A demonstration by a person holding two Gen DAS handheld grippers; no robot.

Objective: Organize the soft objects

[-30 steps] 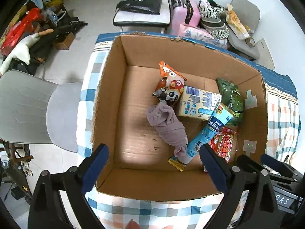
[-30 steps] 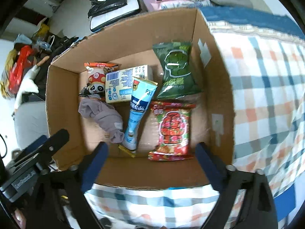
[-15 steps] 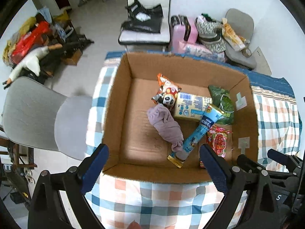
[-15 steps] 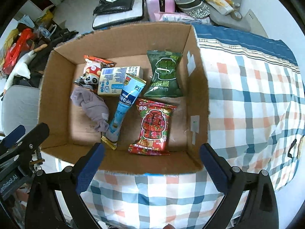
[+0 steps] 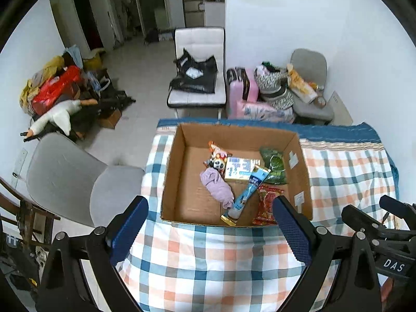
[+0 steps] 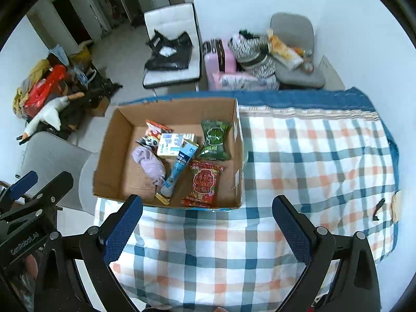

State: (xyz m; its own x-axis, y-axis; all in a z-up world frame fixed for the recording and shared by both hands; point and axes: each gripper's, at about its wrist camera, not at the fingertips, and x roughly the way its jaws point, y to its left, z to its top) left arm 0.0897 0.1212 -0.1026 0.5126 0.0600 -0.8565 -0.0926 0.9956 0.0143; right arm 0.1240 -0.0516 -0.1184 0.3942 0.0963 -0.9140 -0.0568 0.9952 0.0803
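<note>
Both grippers hung empty above the near edge of the checked cloth (image 6: 312,156), the left gripper (image 5: 210,228) and the right gripper (image 6: 208,226) each with fingers spread wide, probably because nothing needed holding. Beyond them the box (image 6: 109,150) sat at the cloth's left side. Inside lay the purple cloth (image 6: 152,165), blue tube (image 6: 179,166), red packet (image 6: 204,182), green packet (image 6: 214,143) and carton (image 6: 171,145), apparently gathered there for tidiness.

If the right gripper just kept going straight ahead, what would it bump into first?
Probably the checked cloth beside the cardboard box. The right gripper is open and held well above the table, so depth is uncertain; it might clip the box's right wall instead.
</note>
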